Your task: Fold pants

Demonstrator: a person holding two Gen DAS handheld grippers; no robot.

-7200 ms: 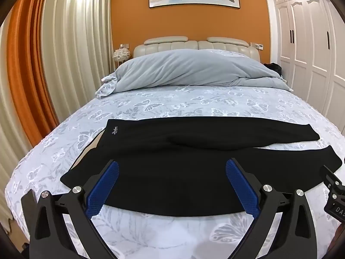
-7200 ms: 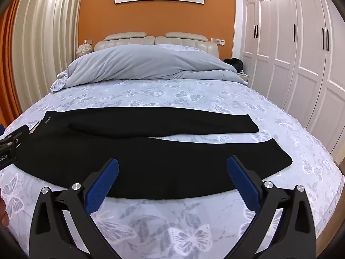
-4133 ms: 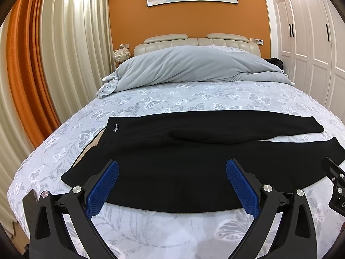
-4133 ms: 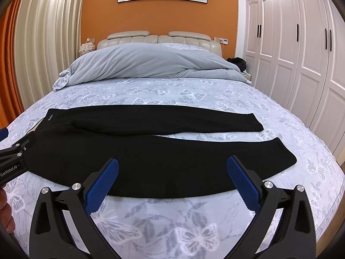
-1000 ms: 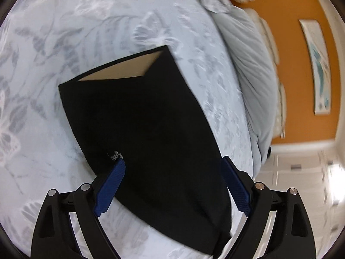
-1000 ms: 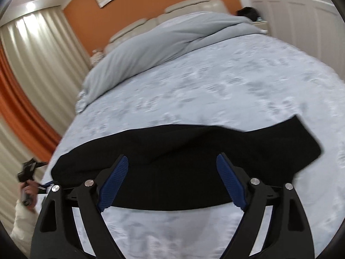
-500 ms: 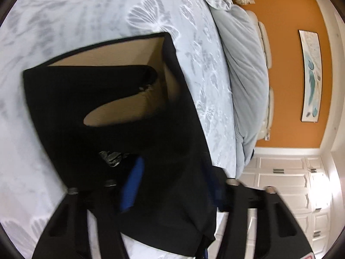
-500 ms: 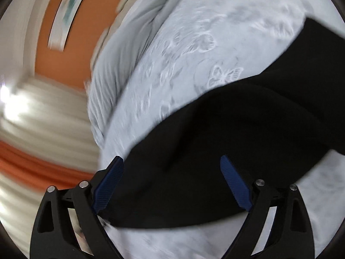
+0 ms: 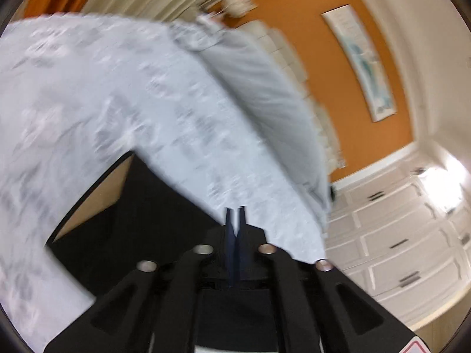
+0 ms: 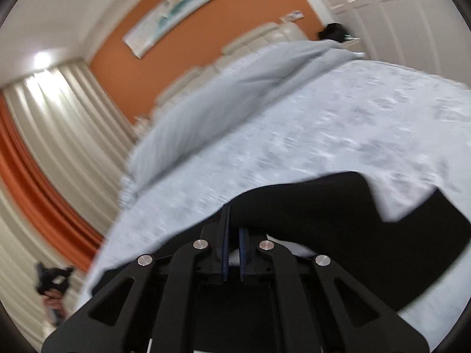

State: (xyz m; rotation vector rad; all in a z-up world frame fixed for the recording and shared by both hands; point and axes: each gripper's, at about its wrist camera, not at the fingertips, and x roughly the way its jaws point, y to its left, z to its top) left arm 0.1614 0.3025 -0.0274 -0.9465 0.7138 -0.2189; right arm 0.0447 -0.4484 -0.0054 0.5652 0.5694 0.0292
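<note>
The black pants (image 9: 132,229) lie on the butterfly-print bed sheet (image 9: 132,94), their tan inner waistband (image 9: 97,194) showing at the left. My left gripper (image 9: 234,214) pinches the waist end; its jaws are closing, almost together, with black cloth between the blue pads (image 9: 242,223). In the right wrist view, the leg end of the pants (image 10: 338,220) rises in a hump off the bed sheet (image 10: 353,123) into my right gripper (image 10: 232,214), which is shut on the cloth. Both views are motion-blurred.
A grey duvet (image 10: 235,94) is piled at the headboard under the orange wall. White wardrobe doors (image 9: 397,235) line one side of the bed, curtains (image 10: 59,132) the other. The person's hand (image 10: 53,300) shows at the lower left of the right wrist view.
Both pairs of jaws, wide open a second ago, have come together on the pants. The left gripper has risen and rolled with the waist end; the right has swung sideways with the leg end.
</note>
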